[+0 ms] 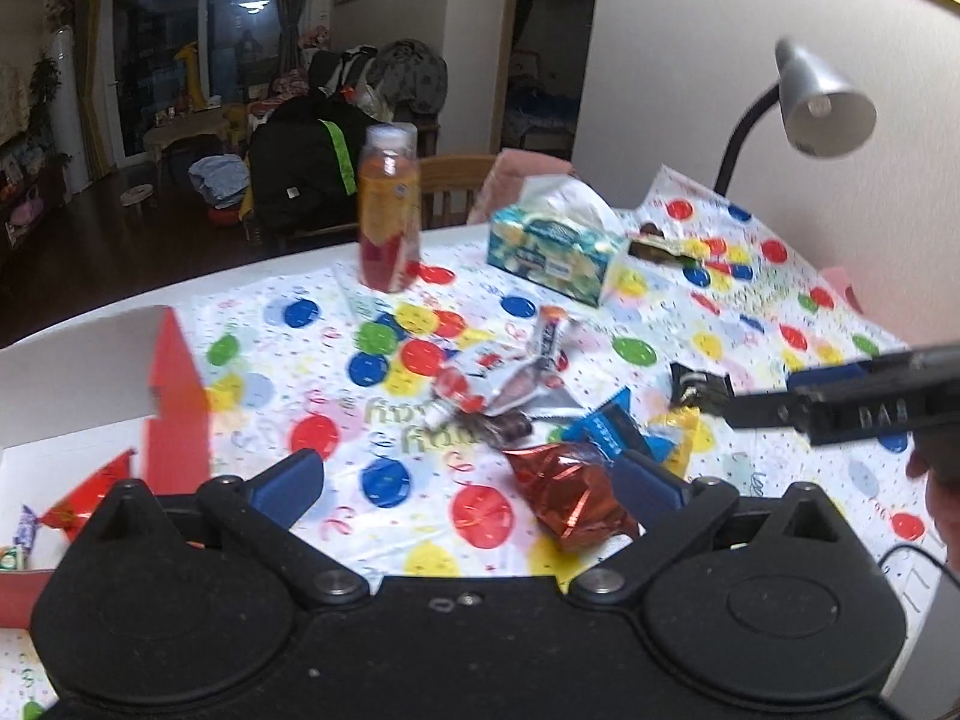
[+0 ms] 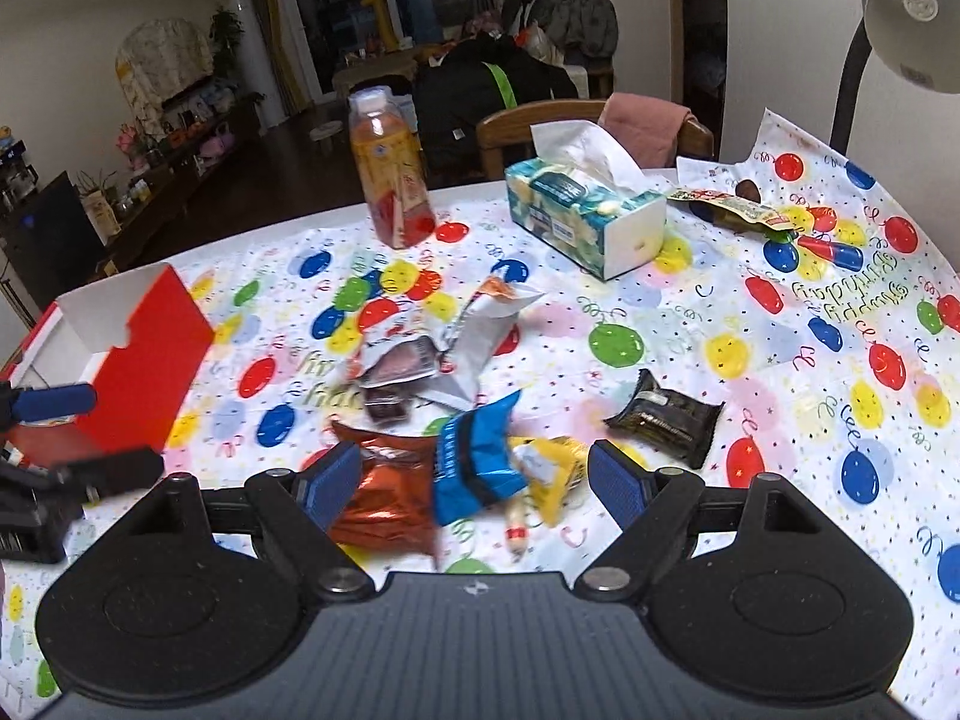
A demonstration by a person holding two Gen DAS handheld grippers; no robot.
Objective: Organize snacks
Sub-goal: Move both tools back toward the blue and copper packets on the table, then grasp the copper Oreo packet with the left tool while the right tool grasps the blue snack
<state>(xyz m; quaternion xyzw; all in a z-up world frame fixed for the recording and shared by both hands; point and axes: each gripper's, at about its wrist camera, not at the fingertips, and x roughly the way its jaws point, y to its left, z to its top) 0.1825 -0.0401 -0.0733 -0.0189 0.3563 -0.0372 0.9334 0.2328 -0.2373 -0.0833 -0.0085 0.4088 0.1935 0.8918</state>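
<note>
A heap of snack packets lies on the balloon-print tablecloth (image 2: 780,360). It holds a red foil packet (image 2: 384,498), a blue packet (image 2: 474,456), a yellow packet (image 2: 552,468), silver wrappers (image 2: 444,348) and a black packet (image 2: 666,414) off to the right. My right gripper (image 2: 477,480) is open, with the red, blue and yellow packets between its fingers. My left gripper (image 1: 468,480) is open over bare cloth; the red foil packet (image 1: 570,498) lies against its right finger. An open red box (image 1: 174,402) at the left holds a few small snacks (image 1: 24,528).
A juice bottle (image 2: 390,180) and a tissue box (image 2: 588,210) stand farther back. More snack packets (image 2: 738,210) lie at the far right under a desk lamp (image 2: 912,18). A wooden chair (image 2: 528,120) sits behind the table. The left gripper (image 2: 78,438) hovers beside the red box (image 2: 144,360).
</note>
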